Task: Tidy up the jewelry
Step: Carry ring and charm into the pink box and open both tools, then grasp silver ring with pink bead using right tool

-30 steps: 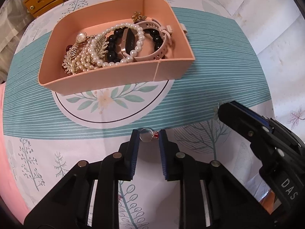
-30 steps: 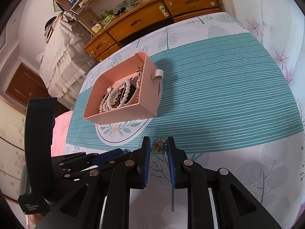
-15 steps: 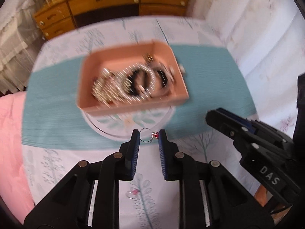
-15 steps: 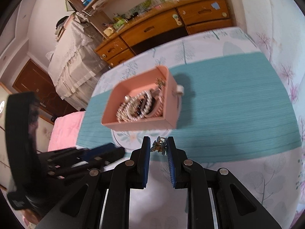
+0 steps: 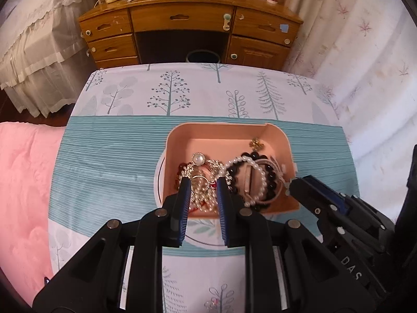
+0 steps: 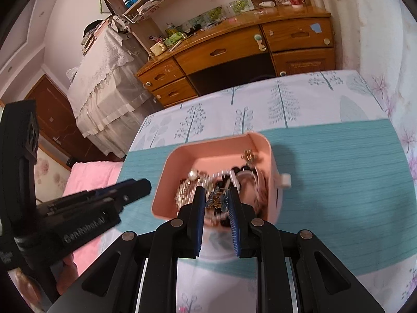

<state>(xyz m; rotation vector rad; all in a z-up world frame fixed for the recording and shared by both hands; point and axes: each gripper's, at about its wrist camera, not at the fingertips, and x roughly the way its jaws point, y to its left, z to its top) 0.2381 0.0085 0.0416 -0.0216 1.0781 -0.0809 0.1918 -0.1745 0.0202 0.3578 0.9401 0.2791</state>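
Both hand-held grippers over pink box now. Left hand-held gripper clamped on ring, right hand-held gripper pinching small blue-gold clip. My plan: dip low inside walls, let go gently, aim for bare corner so nothing tangles in pearls.

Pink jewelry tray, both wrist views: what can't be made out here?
- Left wrist view: the left hand-held gripper and the ring it holds cover the pearl pieces beneath; the ring merges with them.
- Right wrist view: motion blur smears the pink tray contents; the small ornament in the right hand-held gripper cannot be identified.
- Both views: the fingers hide the tray's near wall.
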